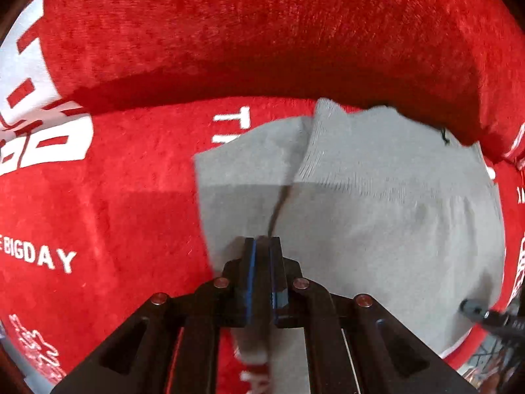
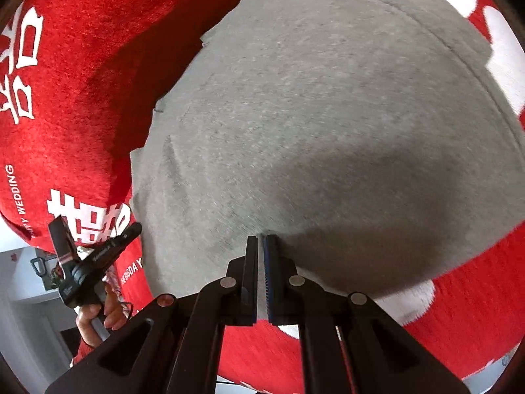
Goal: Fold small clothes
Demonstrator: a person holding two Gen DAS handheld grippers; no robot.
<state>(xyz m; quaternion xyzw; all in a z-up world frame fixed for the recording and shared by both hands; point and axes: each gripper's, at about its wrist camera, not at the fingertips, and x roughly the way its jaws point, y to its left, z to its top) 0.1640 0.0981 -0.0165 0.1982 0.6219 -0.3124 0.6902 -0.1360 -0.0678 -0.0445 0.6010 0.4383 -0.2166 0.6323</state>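
Cloth fills both views: a grey garment [image 1: 377,203] lies spread on a red blanket [image 1: 115,203] with white lettering. My left gripper [image 1: 261,243] is pinched together on one edge of it, fabric caught between the pads. My right gripper [image 2: 261,241] is clamped on another edge [image 2: 328,131]. In the left view the ribbed hem points away from me and the garment stretches off to the right.

Open red cover [image 1: 137,203] left of the grey garment [image 1: 377,203]; raised red cushion back [image 1: 262,32] blocking beyond
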